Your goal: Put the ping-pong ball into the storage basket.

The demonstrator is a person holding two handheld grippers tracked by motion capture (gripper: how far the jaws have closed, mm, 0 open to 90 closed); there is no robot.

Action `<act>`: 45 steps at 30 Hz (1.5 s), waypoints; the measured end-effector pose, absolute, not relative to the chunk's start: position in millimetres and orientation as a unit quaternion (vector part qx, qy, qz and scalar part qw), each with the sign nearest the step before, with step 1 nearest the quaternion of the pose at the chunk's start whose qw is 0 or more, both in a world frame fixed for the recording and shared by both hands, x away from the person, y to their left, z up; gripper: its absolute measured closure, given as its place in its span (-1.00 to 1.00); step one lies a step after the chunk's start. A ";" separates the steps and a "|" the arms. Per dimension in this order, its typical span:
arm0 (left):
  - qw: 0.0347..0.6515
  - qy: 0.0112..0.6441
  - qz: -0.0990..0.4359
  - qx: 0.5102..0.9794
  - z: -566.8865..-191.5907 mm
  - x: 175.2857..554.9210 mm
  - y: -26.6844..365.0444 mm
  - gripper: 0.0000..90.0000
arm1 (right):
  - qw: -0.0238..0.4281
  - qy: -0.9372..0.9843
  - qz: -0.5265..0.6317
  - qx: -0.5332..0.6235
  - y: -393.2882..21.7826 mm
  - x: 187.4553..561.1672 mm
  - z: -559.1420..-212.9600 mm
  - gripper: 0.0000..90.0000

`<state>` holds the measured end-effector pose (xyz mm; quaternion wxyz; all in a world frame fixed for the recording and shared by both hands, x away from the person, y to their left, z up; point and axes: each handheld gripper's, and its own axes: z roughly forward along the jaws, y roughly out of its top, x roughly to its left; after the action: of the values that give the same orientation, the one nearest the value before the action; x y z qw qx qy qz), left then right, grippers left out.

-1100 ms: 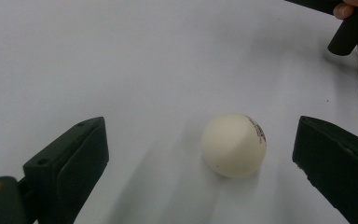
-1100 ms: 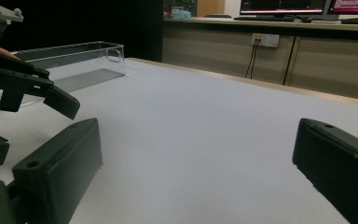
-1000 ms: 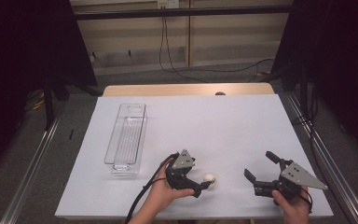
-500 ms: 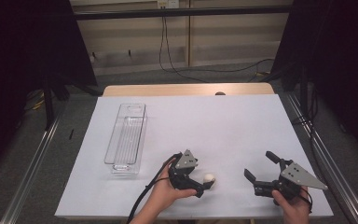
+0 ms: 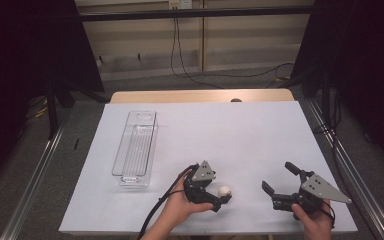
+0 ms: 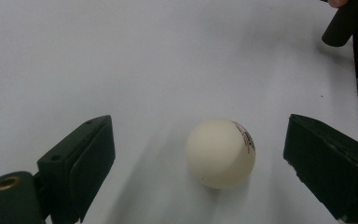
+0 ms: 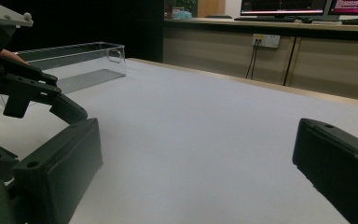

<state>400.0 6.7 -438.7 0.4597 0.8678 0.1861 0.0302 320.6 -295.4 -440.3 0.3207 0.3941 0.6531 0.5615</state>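
Your left gripper (image 6: 205,154) had just been closing its jaws around the white ball (image 6: 220,152); both pads stood clear, so no grip yet. The ball sat on the white table (image 5: 240,130). Your right gripper (image 5: 279,181) held its jaws apart, empty.

The worktop (image 5: 260,130) is covered with a white sheet, with a wooden edge at its far side. Beyond it stands a beige wall (image 5: 240,35) with a socket (image 5: 179,4) and hanging cables (image 5: 180,55). Black curtains (image 5: 25,60) hang at both sides, above a grey floor (image 5: 35,165).
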 end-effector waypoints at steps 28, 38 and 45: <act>0.451 0.172 0.016 0.876 -441.1 398.9 2.3 -0.63 | 0.322 0.652 0.562 0.395 -295.2 321.0 -440.5 -0.98; 0.441 0.162 0.009 0.883 -442.5 398.2 -1.0 -0.45 | 0.319 0.656 0.561 0.391 -295.1 321.3 -441.0 -0.98; 0.438 0.160 0.004 0.885 -443.6 398.7 -3.9 -0.31 | 0.318 0.655 0.562 0.393 -295.0 321.4 -441.0 -0.98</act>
<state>398.7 -3.9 -443.6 0.4376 0.8848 0.1602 0.0044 321.4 -295.0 -441.0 0.3182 0.3933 0.6546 0.5617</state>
